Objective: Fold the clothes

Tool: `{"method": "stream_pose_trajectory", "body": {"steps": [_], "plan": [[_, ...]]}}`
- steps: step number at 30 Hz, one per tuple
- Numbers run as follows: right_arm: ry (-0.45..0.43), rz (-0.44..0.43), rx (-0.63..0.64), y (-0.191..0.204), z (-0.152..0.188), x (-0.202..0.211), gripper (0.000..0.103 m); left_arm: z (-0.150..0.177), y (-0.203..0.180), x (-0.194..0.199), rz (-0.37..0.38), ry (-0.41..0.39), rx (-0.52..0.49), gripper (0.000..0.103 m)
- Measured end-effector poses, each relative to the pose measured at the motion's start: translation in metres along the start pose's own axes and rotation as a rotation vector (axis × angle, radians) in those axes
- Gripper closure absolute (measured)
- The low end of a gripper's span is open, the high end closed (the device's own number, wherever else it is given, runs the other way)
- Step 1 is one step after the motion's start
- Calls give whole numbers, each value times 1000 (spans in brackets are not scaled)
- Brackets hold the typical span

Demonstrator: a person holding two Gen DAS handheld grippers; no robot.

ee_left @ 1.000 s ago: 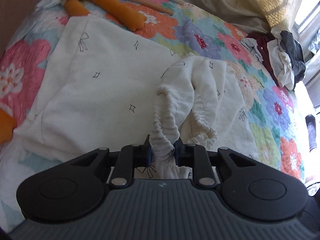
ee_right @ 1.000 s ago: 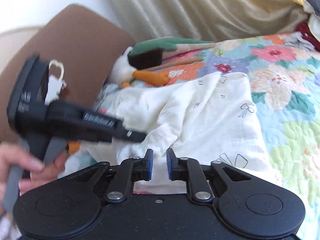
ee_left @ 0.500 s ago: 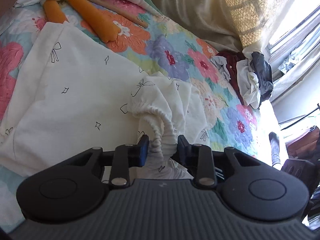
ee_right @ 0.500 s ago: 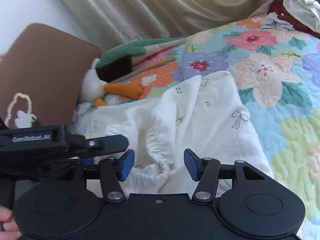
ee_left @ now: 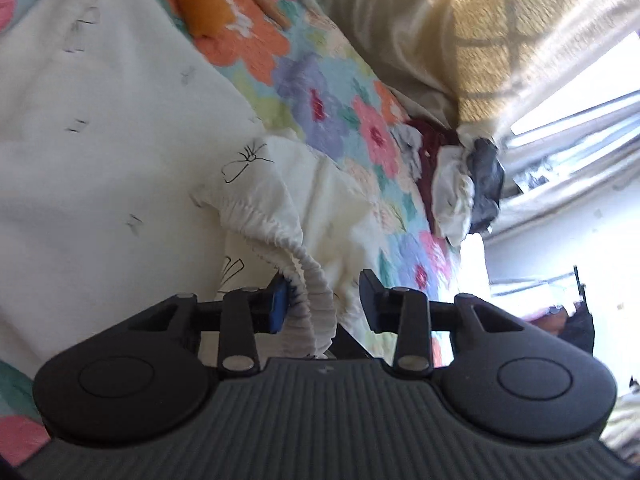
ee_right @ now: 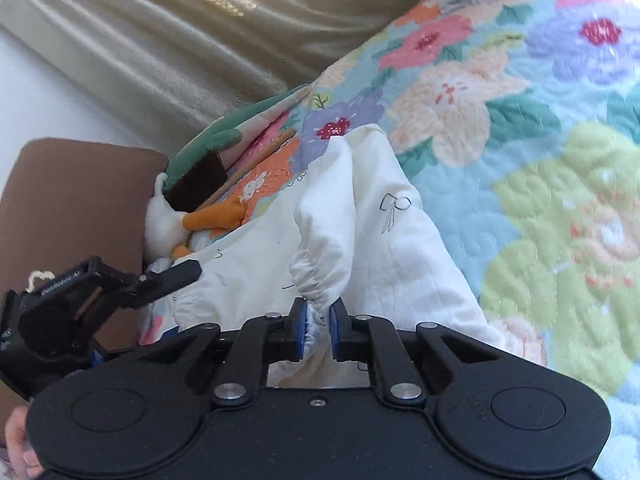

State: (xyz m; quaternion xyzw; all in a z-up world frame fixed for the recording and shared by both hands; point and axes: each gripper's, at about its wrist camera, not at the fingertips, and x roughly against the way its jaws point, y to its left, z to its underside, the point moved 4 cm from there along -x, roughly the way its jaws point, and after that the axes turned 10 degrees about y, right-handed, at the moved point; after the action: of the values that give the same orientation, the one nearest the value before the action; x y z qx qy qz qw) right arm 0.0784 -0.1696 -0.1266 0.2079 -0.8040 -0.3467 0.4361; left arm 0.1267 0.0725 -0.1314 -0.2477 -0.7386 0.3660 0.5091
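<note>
The right tongs [ee_right: 318, 328] are closing on the gathered elastic waistband [ee_right: 316, 280] of a white garment [ee_right: 380, 240], the pads pressing it; the left tongs [ee_left: 324, 300] are opening, the band [ee_left: 316, 300] lying loose against one pad. The garment looks light, soft and limp, likely to sag and bunch wherever it is not held, so the thicker elastic edge seems the surest hold. It lies on the flowered quilt of the bed [ee_right: 540, 160], toward the headboard end. Both tongs point forward and downward at the band, the left tongs' body [ee_right: 100, 292] just beside the right.
</note>
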Motion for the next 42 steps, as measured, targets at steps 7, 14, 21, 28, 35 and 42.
{"method": "stream_pose_trajectory", "body": {"steps": [7,14,21,28,35,42], "plan": [[-52,-4,-40,-12,-5,8,88,31,-37,-39,-180,181,-253,62],[-69,-86,-3,-5,-13,12,87,27,-29,-25,-118,176,-230,51],[132,-137,118,25,-32,-4,74,37,-38,-24,-236,170,-336,41],[271,-27,310,55,-41,-8,41,49,-41,-26,-406,156,-431,35],[370,143,329,49,-17,-34,30,53,-37,-26,-482,106,-443,44],[195,132,449,70,-9,-36,82,53,-49,-3,-574,-7,-477,76]]}}
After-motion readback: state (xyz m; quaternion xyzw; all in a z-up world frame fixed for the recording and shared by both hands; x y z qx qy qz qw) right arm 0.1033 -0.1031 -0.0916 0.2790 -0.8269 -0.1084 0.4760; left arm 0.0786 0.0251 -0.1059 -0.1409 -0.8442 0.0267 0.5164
